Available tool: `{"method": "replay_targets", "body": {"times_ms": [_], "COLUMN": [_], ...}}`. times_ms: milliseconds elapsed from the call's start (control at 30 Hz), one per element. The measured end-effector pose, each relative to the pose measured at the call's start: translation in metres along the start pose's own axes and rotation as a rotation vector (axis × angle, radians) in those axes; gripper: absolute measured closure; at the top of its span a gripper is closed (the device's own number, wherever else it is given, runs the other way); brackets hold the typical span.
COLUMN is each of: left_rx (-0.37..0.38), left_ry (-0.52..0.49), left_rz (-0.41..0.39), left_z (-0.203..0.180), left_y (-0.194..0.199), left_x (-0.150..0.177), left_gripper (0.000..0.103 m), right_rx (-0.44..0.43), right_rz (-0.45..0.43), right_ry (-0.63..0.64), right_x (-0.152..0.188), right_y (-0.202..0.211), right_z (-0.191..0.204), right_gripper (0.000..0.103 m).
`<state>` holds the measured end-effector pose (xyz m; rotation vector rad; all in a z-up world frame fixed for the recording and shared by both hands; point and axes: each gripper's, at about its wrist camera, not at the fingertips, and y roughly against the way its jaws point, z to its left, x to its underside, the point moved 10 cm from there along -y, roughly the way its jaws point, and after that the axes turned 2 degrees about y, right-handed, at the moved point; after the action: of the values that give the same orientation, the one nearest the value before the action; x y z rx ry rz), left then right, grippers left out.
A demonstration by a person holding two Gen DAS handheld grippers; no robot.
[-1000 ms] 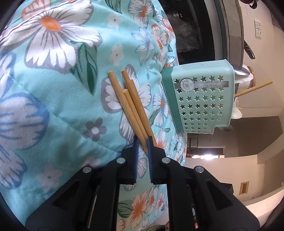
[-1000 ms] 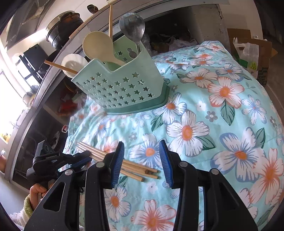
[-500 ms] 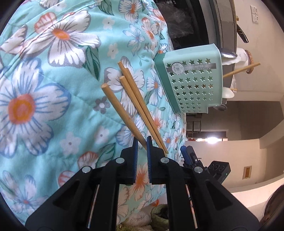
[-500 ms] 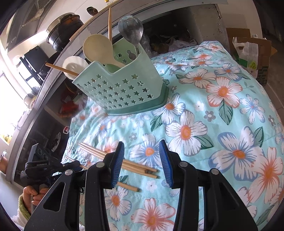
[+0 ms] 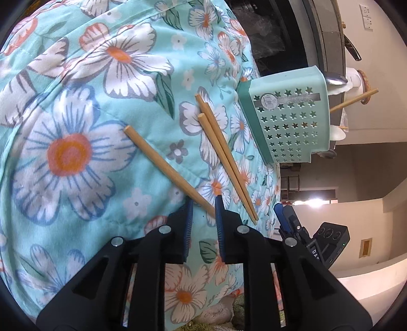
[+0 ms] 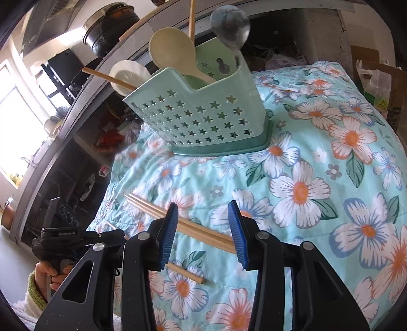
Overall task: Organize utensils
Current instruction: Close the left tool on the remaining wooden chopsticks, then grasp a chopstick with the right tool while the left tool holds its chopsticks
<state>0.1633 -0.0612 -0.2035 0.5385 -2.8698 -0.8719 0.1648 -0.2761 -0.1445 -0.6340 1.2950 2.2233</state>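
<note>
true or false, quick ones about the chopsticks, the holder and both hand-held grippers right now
1. Three loose chopsticks lie on the floral cloth. True: a single chopstick and a pair of chopsticks lying side by side.
2. The star-pattern utensil holder is empty. False: it holds a cream spoon, a metal spoon and other utensils.
3. The left hand-held gripper has the single chopstick's tip between its fingers. True, though the jaws have just been opening, so it is not clamped.
4. The right hand-held gripper is clamped shut on the pair. False: its jaws stand open over the pair.
5. The holder lies tipped over. False: it stands upright on its base.
</note>
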Motion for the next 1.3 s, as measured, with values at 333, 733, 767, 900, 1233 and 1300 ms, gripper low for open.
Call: {"method": "replay_targets", "body": {"times_ms": [333,733,767,900,1233,1300], "left_rx": [0.011,-0.019,-0.019,-0.021,-0.028,-0.027], "left_ry": [0.086,0.029,0.028,0.022,0.014,0.015], "left_rz": [-0.094,-0.136,-0.136,-0.139,-0.139,-0.137], "left_z": [0.012,0.007,0.007,0.006,0.005,0.006], "left_y": [0.005,0.005,0.005,0.004,0.003,0.003], "left_x": [-0.014,-0.012,-0.012,-0.013,-0.014,-0.015], "left_gripper": [0.091,0.090,0.090,0.090,0.090,0.090], "right_rx": [-0.096,-0.099,-0.109,-0.115,-0.090,-0.081], "right_rz": [0.232,0.339,0.347,0.367,0.370,0.360], "right_ry": [0.326,0.482,0.487,0.521,0.583,0.595], "right_x": [0.000,0.003,0.005,0.012,0.015,0.014], "right_y": [-0.067,-0.114,-0.113,-0.110,-0.125,-0.124], "right_z": [0.055,0.077,0.079,0.083,0.099,0.100], "right_gripper": [0.072,0.085,0.086,0.087,0.093,0.093]}}
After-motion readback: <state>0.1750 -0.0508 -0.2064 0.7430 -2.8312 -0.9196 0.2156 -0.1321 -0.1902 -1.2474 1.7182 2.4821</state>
